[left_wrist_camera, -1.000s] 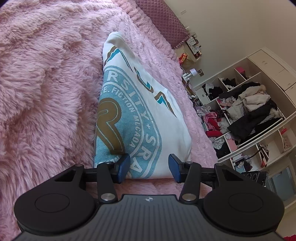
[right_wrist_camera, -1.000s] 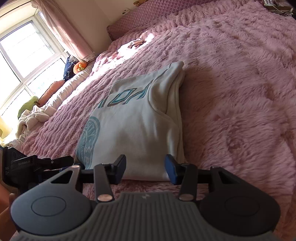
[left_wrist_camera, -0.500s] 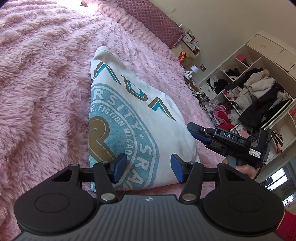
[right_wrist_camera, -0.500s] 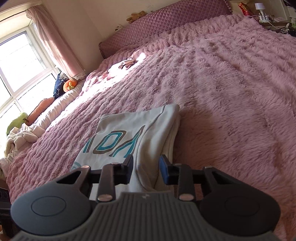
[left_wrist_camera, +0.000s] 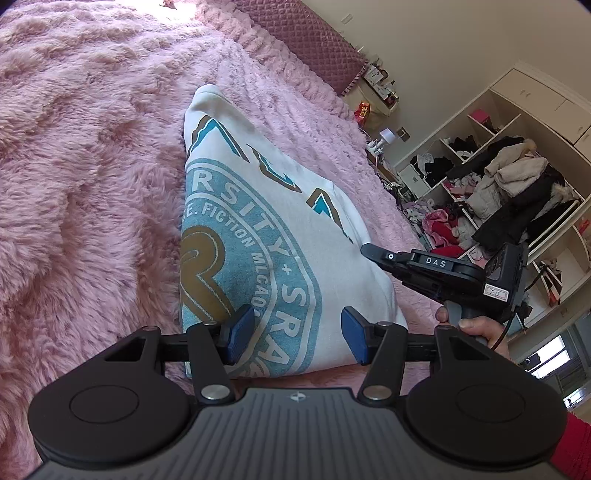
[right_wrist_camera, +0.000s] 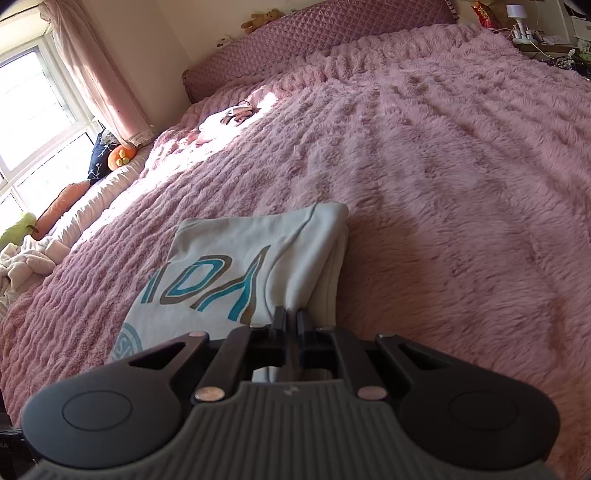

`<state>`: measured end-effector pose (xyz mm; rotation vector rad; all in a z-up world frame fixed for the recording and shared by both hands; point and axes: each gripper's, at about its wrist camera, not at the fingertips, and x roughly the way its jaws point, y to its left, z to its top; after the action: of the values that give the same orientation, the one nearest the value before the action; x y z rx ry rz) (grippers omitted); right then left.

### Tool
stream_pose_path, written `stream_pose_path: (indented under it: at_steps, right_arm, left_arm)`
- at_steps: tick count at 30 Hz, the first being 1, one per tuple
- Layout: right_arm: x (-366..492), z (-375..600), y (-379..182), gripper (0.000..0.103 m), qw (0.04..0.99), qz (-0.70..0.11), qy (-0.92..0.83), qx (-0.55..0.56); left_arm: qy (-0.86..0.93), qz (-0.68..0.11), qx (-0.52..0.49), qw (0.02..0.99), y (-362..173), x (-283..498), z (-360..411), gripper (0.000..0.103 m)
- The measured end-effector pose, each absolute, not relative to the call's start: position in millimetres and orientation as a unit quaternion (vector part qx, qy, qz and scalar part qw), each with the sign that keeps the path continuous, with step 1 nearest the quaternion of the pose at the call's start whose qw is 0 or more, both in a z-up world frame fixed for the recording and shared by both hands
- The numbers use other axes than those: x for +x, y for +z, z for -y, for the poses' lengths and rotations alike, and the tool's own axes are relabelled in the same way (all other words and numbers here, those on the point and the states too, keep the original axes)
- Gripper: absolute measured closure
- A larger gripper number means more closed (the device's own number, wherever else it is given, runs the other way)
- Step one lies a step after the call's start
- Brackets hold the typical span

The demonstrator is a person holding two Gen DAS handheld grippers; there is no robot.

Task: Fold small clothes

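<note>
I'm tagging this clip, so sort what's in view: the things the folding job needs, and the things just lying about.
Job in hand:
- folded white printed top
- right gripper, jaws shut on the top's edge
- left gripper, jaws open at the near hem

Lying about:
- pink blanket
- wardrobe clothes
- windowsill plush toys

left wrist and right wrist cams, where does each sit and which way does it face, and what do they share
Left wrist view: sits on the left tool, looks along its open blue pads across the folded white printed shirt toward the cluttered white wardrobe shelves; the right tool, a hand and a red sleeve show.
Right wrist view: sits on the right tool, shut on the shirt's edge, facing the purple quilted headboard and window.
Shared: the shirt, the fluffy pink blanket, the headboard.
</note>
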<state>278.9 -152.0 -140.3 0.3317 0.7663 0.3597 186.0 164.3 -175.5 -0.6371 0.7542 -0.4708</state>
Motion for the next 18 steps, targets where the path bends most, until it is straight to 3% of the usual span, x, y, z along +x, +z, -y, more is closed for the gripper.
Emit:
stream_pose_path:
  at_steps: [5,7,14,18]
  right_arm:
    - [281,156,-165,0.102,0.89,-0.385,0.167,0.177]
    - [274,158,-155,0.096,0.892,-0.373,0.167,0.192]
    - [201,143,-100,0.096,0.92,-0.303,0.228,0.102]
    - [181,128,-110,0.096,0.91,-0.331,0.243,0.055]
  left_arm:
    - [-0.22,-0.361,-0.292,0.858,-174,185,-161,0.039]
    - [-0.215,-0.363,-0.289,0.859,-169,185,-160,0.039]
    - [-0.173,-0.333,-0.22,0.9,-136,166,-146,0.039]
    - [-0.174,-0.351,-0.188,0.901,-139,164,-130,0.029]
